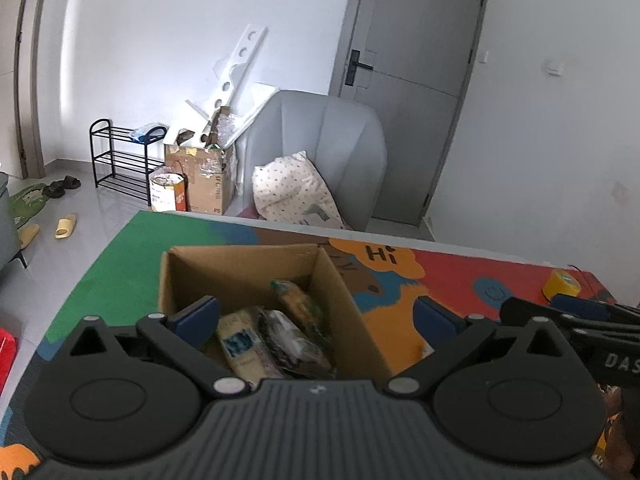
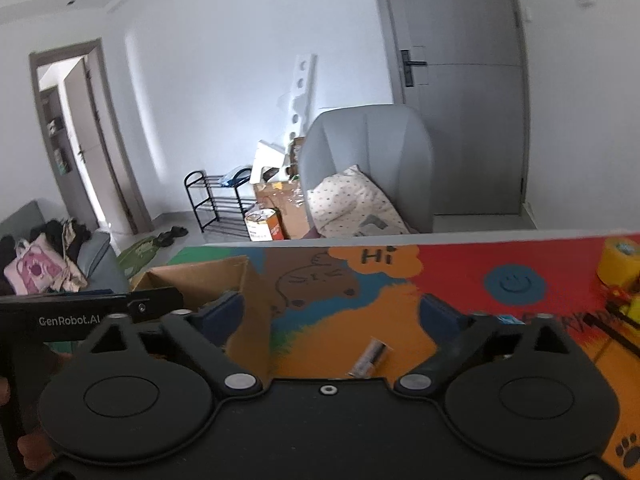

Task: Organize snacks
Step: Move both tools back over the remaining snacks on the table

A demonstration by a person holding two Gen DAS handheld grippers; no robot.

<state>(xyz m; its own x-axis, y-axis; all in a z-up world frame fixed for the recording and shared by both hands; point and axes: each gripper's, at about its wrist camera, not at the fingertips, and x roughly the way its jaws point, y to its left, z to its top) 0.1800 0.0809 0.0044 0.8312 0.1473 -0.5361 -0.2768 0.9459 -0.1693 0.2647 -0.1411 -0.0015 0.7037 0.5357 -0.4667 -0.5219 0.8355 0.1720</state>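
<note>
Snacks (image 1: 264, 336) lie packed in the cardboard box (image 1: 240, 268) on the colourful mat (image 2: 460, 276), right under our left gripper (image 1: 316, 314), whose jaws stand wide with nothing gripped. Our right gripper (image 2: 332, 314) is equally wide and empty. We judge this a pause between placements; next we need another snack, perhaps the blurred small tube (image 2: 370, 358) ahead.

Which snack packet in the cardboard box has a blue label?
The pale yellow packet at the left of the cardboard box. The darker wrapped packet beside it and the green-orange one behind show no blue.
</note>
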